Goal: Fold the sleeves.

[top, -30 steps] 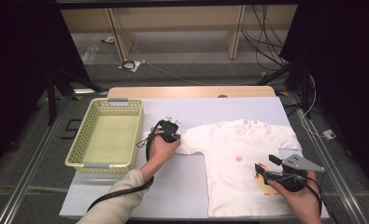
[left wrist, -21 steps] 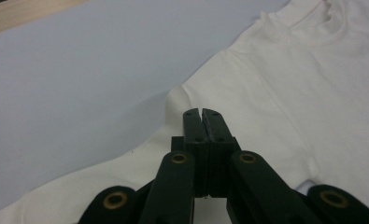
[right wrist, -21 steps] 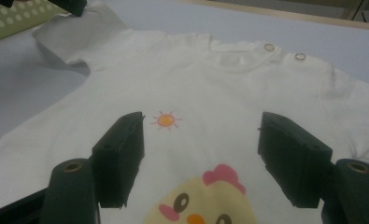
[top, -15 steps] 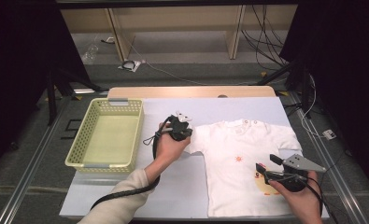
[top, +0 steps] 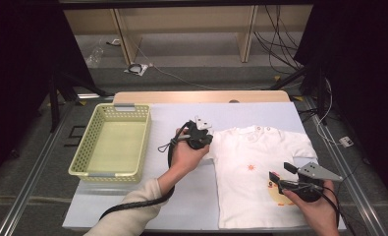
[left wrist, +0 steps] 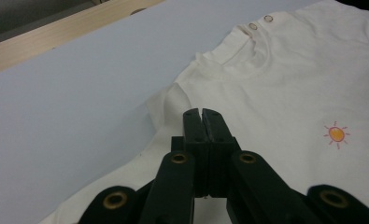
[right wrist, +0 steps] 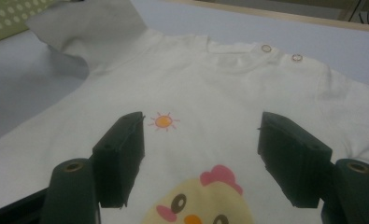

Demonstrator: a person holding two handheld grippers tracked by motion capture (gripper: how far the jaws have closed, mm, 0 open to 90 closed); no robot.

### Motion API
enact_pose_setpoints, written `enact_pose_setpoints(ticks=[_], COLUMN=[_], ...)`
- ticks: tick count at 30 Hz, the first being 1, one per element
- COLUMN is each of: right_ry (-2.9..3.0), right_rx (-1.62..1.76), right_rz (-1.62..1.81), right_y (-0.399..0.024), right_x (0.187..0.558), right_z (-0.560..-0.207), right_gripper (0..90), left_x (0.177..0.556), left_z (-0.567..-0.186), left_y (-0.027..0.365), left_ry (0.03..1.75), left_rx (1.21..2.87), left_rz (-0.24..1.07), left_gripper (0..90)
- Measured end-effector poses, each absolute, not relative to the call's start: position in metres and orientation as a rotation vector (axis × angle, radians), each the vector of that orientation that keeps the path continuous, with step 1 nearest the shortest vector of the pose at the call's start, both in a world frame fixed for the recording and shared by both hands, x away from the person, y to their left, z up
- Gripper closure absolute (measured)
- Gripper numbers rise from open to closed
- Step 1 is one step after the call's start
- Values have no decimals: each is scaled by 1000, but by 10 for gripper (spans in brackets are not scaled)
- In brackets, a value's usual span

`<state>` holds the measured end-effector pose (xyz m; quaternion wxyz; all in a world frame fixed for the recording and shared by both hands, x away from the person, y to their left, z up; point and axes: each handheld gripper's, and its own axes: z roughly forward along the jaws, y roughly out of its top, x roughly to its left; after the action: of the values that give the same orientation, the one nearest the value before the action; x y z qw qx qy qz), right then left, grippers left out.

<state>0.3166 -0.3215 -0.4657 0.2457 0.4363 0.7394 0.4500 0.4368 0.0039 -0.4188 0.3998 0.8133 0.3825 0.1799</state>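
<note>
**Cotton shirt: limp and light, best taken by an edge**

White and thin, the shirt (top: pixel 260 172) lies face up and mostly flat on the table (top: pixel 181 206), at its right half. It will likely weigh almost nothing, sag wherever it is lifted, and slide easily on the smooth top. Hems, sleeve ends and the snap collar offer the surest pinch. The left gripper (left wrist: pixel 203 114) is clenched tight, apparently nipping the sleeve (right wrist: pixel 88 23), which stands raised off the table. The right gripper (right wrist: pixel 203 122) has its jaws spread wide over the chick print, grasping nothing. To the left, well apart from the shirt, the basket (top: pixel 81 155) sits empty.
</note>
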Motion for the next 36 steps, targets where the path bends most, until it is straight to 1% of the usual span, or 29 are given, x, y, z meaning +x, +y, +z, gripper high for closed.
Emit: enact_pose_setpoints(ticks=[22, 36], right_ry=[2006, 1987], right_rx=[1202, 1206], right_rz=[1229, 1231], right_y=[-324, -328], right_x=[316, 316], right_z=[-466, -464], right_gripper=[325, 325], left_x=[426, 422], left_z=[-420, -427], left_y=[-40, -65], left_ry=[845, 775], left_rx=[2075, 2120], left_rz=[416, 401], left_gripper=[893, 892])
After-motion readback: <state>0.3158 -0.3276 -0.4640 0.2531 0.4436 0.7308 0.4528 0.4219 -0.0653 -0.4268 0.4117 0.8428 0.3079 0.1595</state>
